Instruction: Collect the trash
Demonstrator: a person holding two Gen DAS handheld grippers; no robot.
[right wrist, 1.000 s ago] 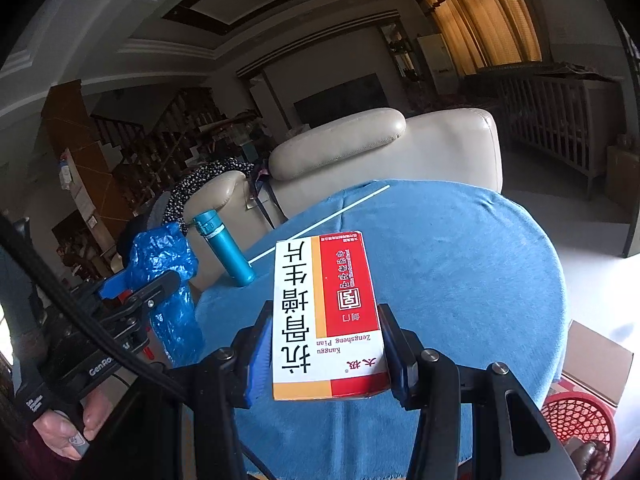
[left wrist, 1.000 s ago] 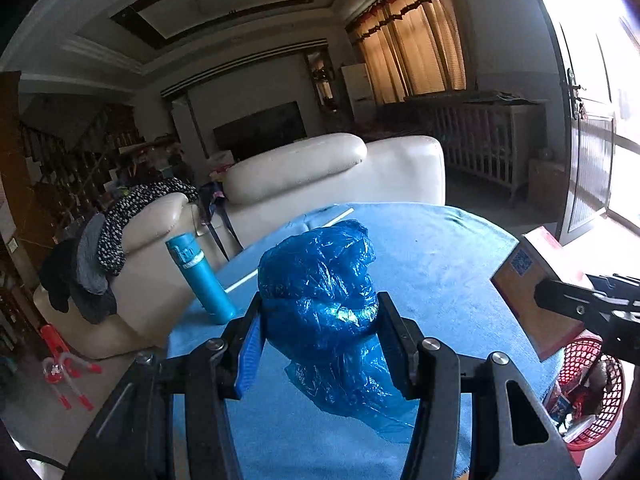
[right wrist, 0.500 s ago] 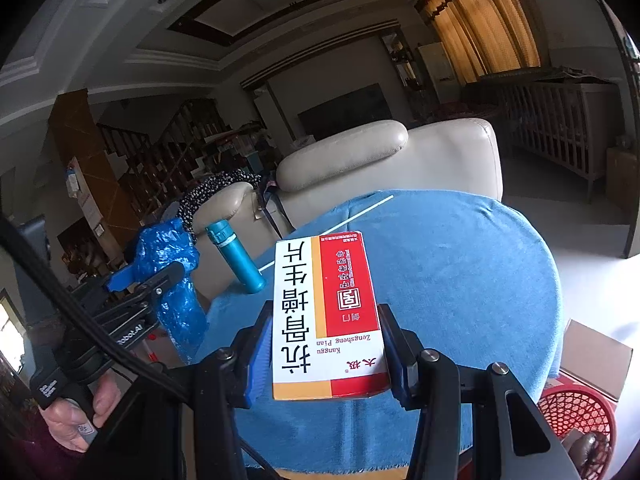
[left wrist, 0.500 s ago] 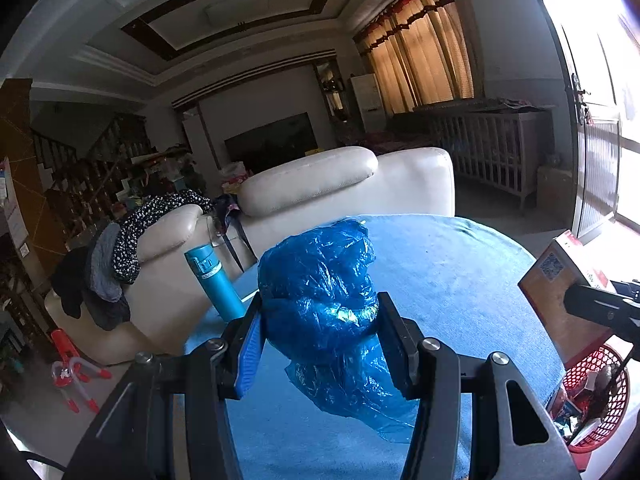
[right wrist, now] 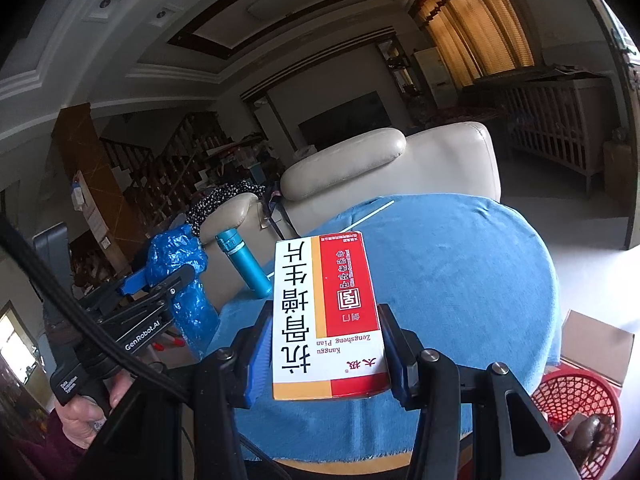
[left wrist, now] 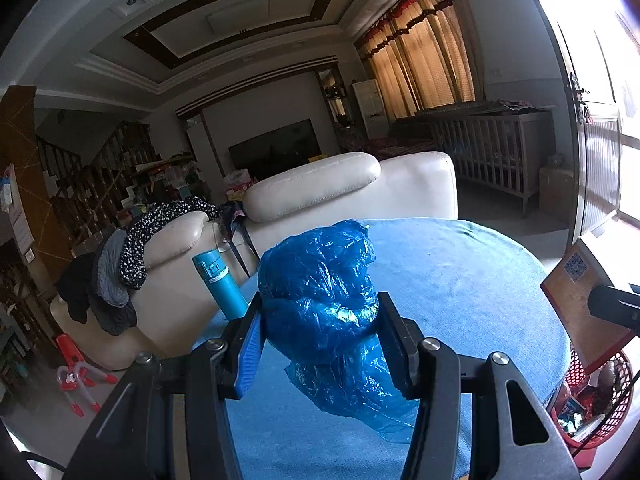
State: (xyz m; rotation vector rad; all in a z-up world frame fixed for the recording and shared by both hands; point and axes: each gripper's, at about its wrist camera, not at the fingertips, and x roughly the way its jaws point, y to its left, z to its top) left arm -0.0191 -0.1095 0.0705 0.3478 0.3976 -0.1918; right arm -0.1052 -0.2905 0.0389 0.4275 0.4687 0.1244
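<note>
Left tongs: pinching a crumpled blue plastic bag between both fingers; the bag bulges above the grip and hangs loose below it.
Right tongs: pinching a red, white and yellow medicine box by its long sides, printed face up, held off the cloth.
Blue plastic bag: held in the air over the near edge of the bench; from the right wrist view it shows at the left, beside the bench.
Medicine box: above the near part of the bench; from the left wrist view its brown back with a QR code shows at the far right.
Bench: round, covered with a blue cloth.
Teal bottle: upright near the bench's left edge.
White stick: lying at the far edge.
Red mesh basket: on the floor at the right, below the bench, with scraps inside.
Cream sofa: just behind the bench.
</note>
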